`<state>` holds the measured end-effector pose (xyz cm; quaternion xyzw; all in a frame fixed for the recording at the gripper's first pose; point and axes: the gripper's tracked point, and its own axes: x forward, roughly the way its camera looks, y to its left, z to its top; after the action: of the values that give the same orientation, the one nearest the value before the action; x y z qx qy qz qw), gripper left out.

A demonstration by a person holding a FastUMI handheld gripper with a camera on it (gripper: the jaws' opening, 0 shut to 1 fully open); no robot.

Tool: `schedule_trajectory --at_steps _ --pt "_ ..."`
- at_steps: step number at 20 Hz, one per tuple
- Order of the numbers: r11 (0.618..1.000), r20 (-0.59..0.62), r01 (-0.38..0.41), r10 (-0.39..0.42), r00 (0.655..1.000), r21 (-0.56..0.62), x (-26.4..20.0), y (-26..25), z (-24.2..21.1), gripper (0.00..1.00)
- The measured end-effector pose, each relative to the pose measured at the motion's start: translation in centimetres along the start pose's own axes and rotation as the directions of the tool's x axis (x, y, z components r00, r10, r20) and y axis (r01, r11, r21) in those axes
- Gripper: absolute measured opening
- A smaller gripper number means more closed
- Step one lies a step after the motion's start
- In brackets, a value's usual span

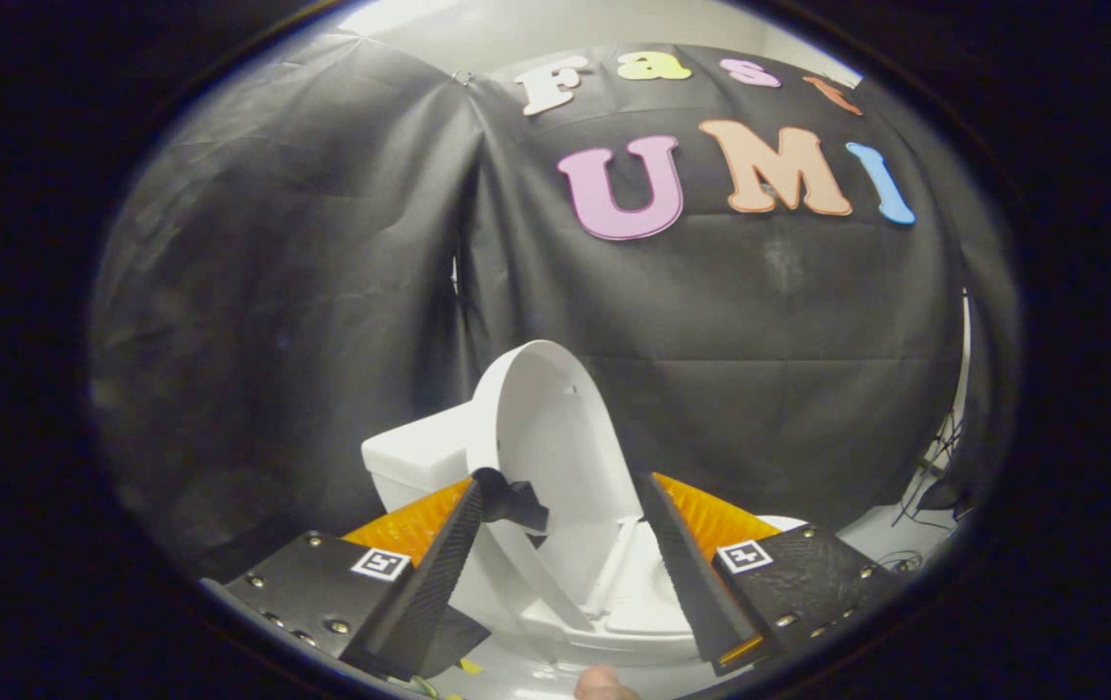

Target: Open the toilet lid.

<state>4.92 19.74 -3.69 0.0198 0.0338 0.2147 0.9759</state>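
Note:
A white toilet stands just ahead of my fingers against the black cloth wall. Its lid [547, 418] is raised and stands nearly upright, leaning back toward the white tank [411, 453]. Below the lid, the seat and bowl rim [635, 595] lie uncovered between my fingers. My gripper [567, 484] is open, its fingers spread wide on either side of the lid's lower part. The left fingertip [483, 491] is close by the lid's left edge, and the right fingertip [650, 486] stands apart from the lid. Nothing is pressed between them.
The booth's black cloth wall hangs close behind and around the toilet. To the right lie a patch of white floor [881, 537] and some dark cables [934, 476]. A person's fingertip [600, 686] shows just under the gripper.

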Motion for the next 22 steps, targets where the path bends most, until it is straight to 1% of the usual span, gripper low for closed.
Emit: schedule_trajectory --at_steps 5,12,16,22 --pt "0.998 0.019 0.060 -0.060 0.998 0.000 -2.1 -4.8 0.3 0.99" --pt "0.988 0.017 0.155 -0.155 0.988 0.004 -5.6 -12.2 0.1 0.99" --pt "0.982 0.032 0.189 -0.189 0.982 -0.021 -7.9 -16.1 0.1 0.99" --pt "0.969 0.042 0.245 -0.245 0.969 -0.011 -10.4 -21.2 -0.4 0.99"
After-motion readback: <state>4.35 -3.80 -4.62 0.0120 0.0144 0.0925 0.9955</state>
